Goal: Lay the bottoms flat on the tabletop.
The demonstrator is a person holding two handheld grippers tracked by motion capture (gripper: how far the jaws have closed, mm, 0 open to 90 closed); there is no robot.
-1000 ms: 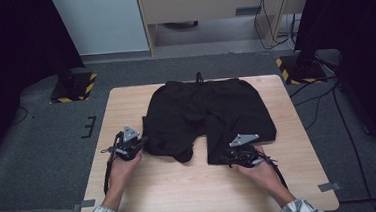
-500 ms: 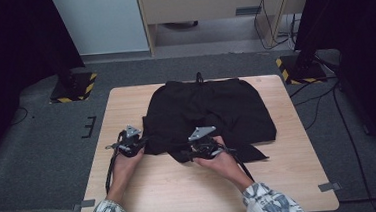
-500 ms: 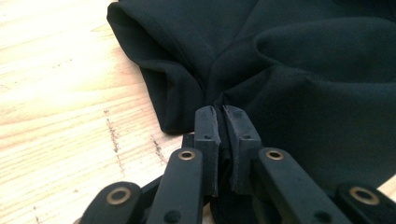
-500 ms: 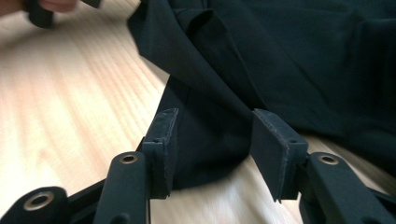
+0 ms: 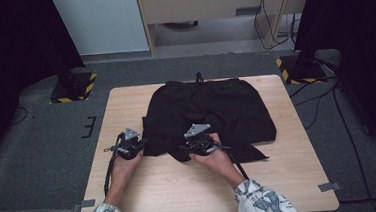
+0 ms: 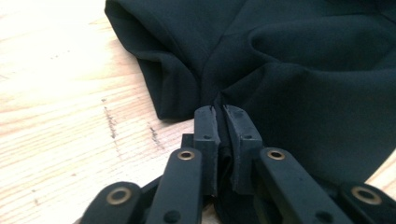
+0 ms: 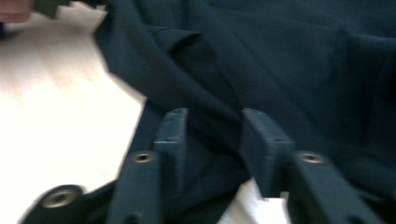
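A pale wooden rectangular tabletop (image 5: 147,194) stands on grey carpet, with a pair of black fabric shorts (image 5: 211,109) spread across its far and middle part, the waistband at the far edge and a drawstring loop poking out past it. The near side of the shorts is bunched and rumpled, and one flap of cloth trails off toward the near right of the tabletop.

A person's forearms in patterned white sleeves come in from the near edge. The right gripper (image 5: 192,144) sits at the near hem of the shorts, close to the middle of the tabletop; in the right gripper view (image 7: 212,135) its jaws stand apart with folds of the black cloth lying between them, and the blur leaves it unclear whether the pads press on the cloth. Those jaws have just been opening a little.

The left gripper (image 5: 137,145) rests at the near left corner of the shorts, just beside the right gripper. In the left gripper view (image 6: 218,123) its two black jaws are clamped together on a thin edge of the black fabric, with bare wood to the left
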